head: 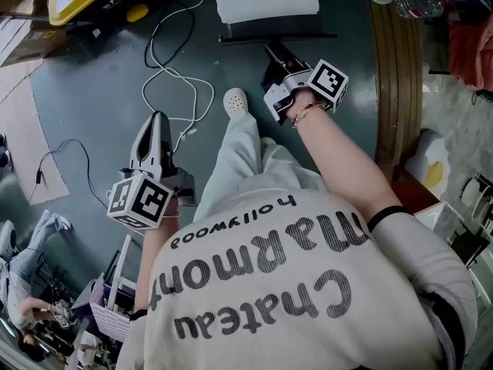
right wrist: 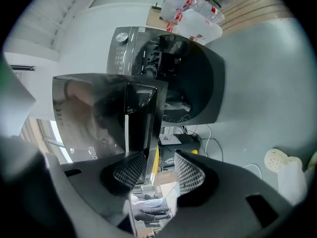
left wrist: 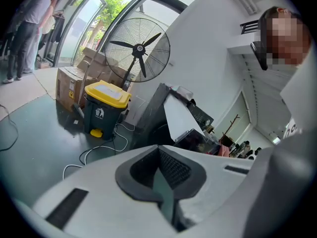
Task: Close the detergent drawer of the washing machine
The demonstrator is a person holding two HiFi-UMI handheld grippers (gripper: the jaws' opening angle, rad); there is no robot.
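The left gripper (left wrist: pixel 161 172) has its jaws pressed together on nothing, above the grey floor (left wrist: pixel 29 133). The right gripper (right wrist: pixel 153 170) has its jaws spread. The dark, glossy drawer (right wrist: pixel 141 110) juts out of the washer (right wrist: pixel 121 41), its front edge standing between them, unpinched. Past the left gripper stand a yellow-lidded bin (left wrist: pixel 105 108) and a fan (left wrist: pixel 138 48).

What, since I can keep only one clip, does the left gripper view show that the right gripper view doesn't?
Only the left gripper view: a standing fan, cardboard boxes, and the left gripper with its jaws shut. Only the right gripper view: the washing machine, plastic bottles, and the right gripper, open with nothing gripped. Both: the teal floor and a white cable.
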